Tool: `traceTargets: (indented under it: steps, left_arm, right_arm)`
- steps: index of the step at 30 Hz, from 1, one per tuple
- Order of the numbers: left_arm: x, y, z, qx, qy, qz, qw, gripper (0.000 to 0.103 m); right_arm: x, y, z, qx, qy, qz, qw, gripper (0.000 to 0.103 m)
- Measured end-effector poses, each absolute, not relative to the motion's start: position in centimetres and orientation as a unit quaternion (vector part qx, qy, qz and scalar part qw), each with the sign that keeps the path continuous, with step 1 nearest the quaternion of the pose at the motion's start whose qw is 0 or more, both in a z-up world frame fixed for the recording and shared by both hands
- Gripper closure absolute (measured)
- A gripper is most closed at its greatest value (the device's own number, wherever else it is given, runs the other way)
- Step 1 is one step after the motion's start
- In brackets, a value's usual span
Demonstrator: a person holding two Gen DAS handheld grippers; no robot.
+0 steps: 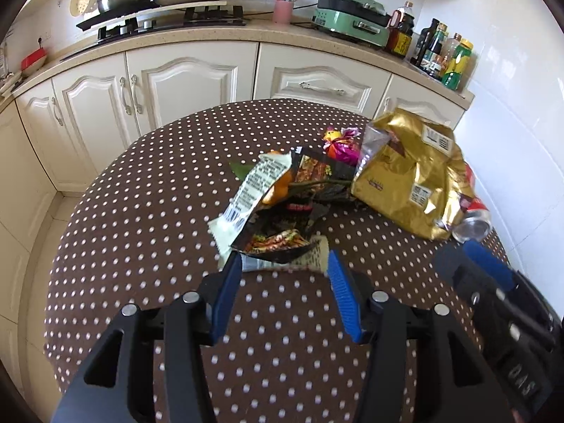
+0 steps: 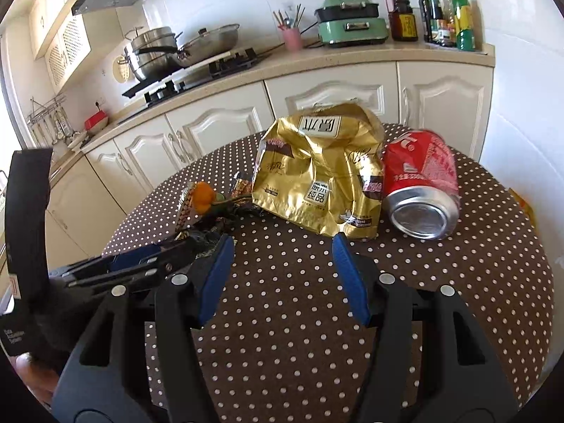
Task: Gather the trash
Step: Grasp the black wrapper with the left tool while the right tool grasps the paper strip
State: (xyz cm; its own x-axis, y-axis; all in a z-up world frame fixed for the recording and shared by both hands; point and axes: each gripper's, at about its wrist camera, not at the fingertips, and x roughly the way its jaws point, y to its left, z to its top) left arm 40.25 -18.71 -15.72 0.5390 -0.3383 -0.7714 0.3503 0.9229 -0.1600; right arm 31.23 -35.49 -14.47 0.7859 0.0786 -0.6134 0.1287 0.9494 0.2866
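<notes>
Left gripper (image 1: 283,262) gapes wide at the dark wrapper (image 1: 282,208), gripping nothing. Right gripper (image 2: 283,246) (equally wide, empty) faces the gold bag (image 2: 317,172).

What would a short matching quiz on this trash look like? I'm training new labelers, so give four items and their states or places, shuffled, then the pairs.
Items:
1. can
2. gold bag
3. dark wrapper
4. left gripper

States or places:
A. open, its fingers at the near edge of the wrapper pile
B. crumpled, between the can and the wrapper pile
C. torn open, printed food pictures, a white strip beside it
D. red, on its side, silver base toward the right wrist camera

Pairs: 1-D, 2-B, 3-C, 4-A
</notes>
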Motion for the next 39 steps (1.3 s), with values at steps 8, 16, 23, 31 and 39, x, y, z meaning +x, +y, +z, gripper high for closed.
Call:
traceTargets:
  steps: [8, 16, 23, 31, 39]
  left_arm:
    - [41.9, -19.6, -16.5, 0.01, 0.446, -0.207, 0.87, 0.06]
    - [40.2, -17.8, -15.0, -0.009, 0.412, -0.22, 0.884, 0.074]
    - [37.3, -11.8, -12.2, -0.068, 0.362, -0.179, 0.912, 0.075]
    - [38.0, -4.4, -11.6, -0.107, 0.333, -0.059, 0.935, 0.075]
    - [39.2, -2.0, -11.9, -0.116, 0.333, -0.055, 0.934, 0.075]
  right_arm:
    - [32.4, -35.4, -15.5, 0.158, 0.349, -0.004, 0.924, 0.045]
    - [32.5, -34.7, -15.1, 0.151, 0.352, -0.008, 0.924, 0.045]
    - [33.4, -32.3, -13.9, 0.139, 0.354, 0.02, 0.925, 0.045]
    - [37.7, -27.7, -14.4, 0.133, 0.384, 0.071, 0.911, 0.045]
    - [42.6, -25.2, -16.4, 0.14, 0.413, 0.069, 0.897, 0.072]
